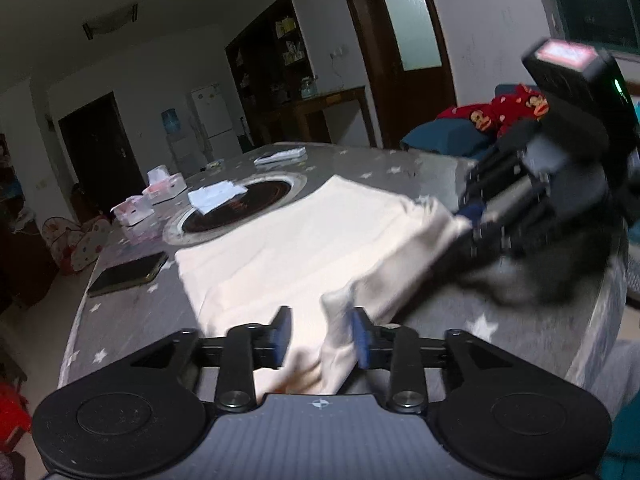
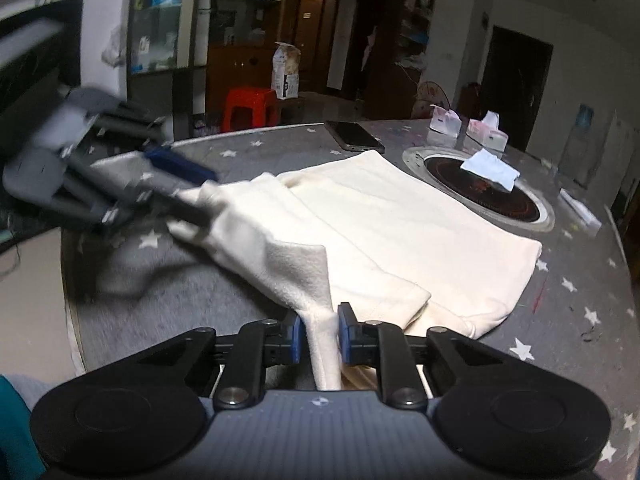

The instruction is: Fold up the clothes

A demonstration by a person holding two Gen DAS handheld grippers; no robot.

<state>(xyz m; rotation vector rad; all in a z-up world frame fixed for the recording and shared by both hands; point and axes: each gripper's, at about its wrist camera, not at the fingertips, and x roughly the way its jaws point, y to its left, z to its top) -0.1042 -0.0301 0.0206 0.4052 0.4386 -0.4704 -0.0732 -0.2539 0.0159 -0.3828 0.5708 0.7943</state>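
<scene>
The cream knitted garment (image 2: 400,240) lies spread on the round grey star-print table (image 1: 132,304), its near edge lifted at six o'clock by both tools. In the left wrist view the right gripper (image 1: 468,220) at three o'clock is smeared by blur, and its pads cannot be made out there. The right wrist view settles it: the right gripper (image 2: 319,334) is narrow, blue pads clamped on a bunched fold of cream cloth. The left gripper (image 1: 322,338) stands part open; cloth hangs between the pads, against the right one, clear of the left. From the right wrist it is only a grey blur (image 2: 176,188) at nine o'clock.

Beyond the garment, at twelve o'clock, a round black cooktop (image 1: 240,208) is sunk in the table with white paper (image 1: 216,196) on it. A dark phone (image 1: 128,274) lies at ten o'clock, pink-and-white tissue packs (image 1: 160,192) behind it. Only the right wrist view shows the red plastic stool (image 2: 250,106).
</scene>
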